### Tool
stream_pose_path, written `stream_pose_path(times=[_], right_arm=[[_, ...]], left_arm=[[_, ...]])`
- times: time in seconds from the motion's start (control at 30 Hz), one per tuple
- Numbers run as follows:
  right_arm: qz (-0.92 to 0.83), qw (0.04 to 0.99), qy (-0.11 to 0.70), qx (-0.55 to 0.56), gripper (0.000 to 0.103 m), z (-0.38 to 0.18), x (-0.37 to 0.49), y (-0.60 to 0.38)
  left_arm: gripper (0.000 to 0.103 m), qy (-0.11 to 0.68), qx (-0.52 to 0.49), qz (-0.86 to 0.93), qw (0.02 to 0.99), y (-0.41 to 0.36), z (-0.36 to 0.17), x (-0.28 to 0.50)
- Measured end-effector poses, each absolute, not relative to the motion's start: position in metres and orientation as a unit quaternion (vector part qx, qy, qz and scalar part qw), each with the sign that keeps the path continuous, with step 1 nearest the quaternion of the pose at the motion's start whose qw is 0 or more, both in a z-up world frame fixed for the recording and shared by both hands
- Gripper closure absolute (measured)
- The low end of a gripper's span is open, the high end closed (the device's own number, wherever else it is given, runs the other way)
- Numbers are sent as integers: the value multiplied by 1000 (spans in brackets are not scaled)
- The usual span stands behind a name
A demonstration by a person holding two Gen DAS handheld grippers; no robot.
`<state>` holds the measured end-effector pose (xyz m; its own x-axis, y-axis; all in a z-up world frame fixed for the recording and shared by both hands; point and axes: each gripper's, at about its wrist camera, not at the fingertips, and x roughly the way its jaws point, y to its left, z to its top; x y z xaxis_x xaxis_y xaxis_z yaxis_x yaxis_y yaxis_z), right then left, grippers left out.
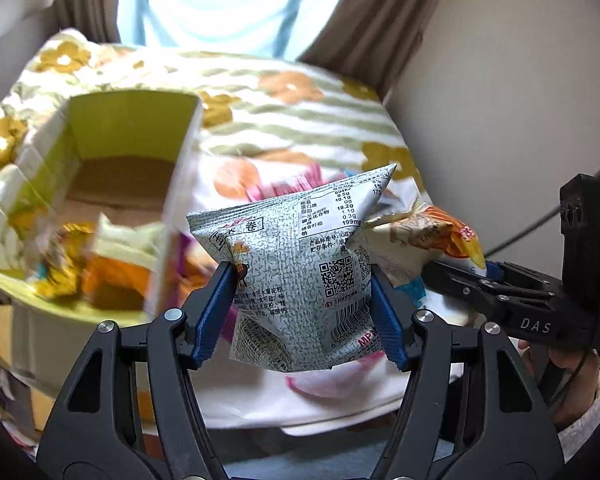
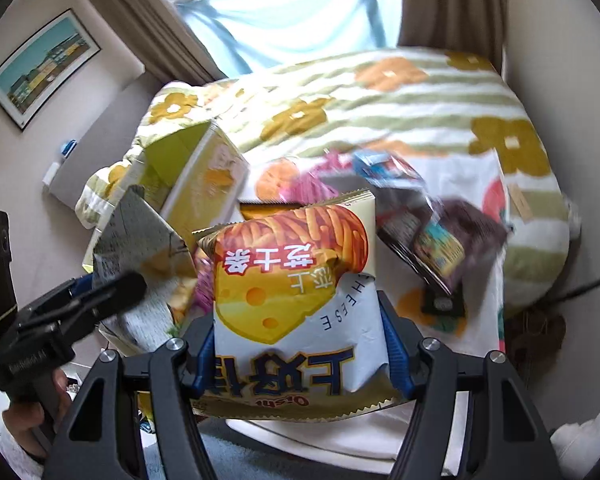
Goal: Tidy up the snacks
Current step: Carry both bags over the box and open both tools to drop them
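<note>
Above the bed: two hand-held grippers, each carrying one snack pack over a flowered blanket (image 1: 300, 128).
Left hand-held gripper (image 1: 304, 300): blue pads pressed on both sides of a grey speckled pack (image 1: 300, 264); jaws part-way apart, pack pinched and off the bedding.
Right hand-held gripper (image 2: 300, 344): blue pads clamped on a white and orange cheese-snack pack (image 2: 296, 300), print upside down to the camera; jaws part-way apart, pack off the bedding.
Box (image 1: 112, 184): yellow-green carton, top open, on the blanket to the left of both packs; blurred.
Left wrist view only: looks down into the carton; brown floor, gold and orange wrappers (image 1: 72, 272) at the near end. Back of the grey pack with nutrition table, QR code and barcode. Right gripper enters from the right edge with the cheese pack's tip beside the grey pack.
Right wrist view only: carton seen from outside, pale yellow wall. Loose packs on the blanket to the right: a dark pack (image 2: 448, 240) and a blue one (image 2: 380, 168), blurred. Framed picture (image 2: 40, 68) on the left wall. Left gripper at the lower left, a hand (image 2: 28, 420) on its grip.
Both views: curtains and bright window behind the bed.
Contact between the two packs: cannot tell.
</note>
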<state>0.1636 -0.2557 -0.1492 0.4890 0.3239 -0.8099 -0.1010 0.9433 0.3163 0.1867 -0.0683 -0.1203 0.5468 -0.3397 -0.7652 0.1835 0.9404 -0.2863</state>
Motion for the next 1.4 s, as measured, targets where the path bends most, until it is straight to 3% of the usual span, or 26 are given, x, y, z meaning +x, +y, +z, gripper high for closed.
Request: stream_pose_path(times=[0.47,0.93,1.0,1.07,1.13,1.4], right_arm=[[155,884,430,94,40,-106,244,-126],[100,879,453,114,40,-122,304,-34],[92,876,460,112,40,-126,309,-28],[85,874,467,107,40,-129,314,-21],[80,871,473,103,40,-132,318,-18],[87,870,476,93,40,-143,331,-11]], left_arm=[[41,435,-68,-114,891,73,-82,278],[41,509,-1,-134,850,151,-154,383],[38,517,3,-135,845,154,-165,393],[29,517,4,-141,844,155,-172,400],[8,512,13,-135,848,155,-174,404],[6,498,6,-104,861,173,-171,394]])
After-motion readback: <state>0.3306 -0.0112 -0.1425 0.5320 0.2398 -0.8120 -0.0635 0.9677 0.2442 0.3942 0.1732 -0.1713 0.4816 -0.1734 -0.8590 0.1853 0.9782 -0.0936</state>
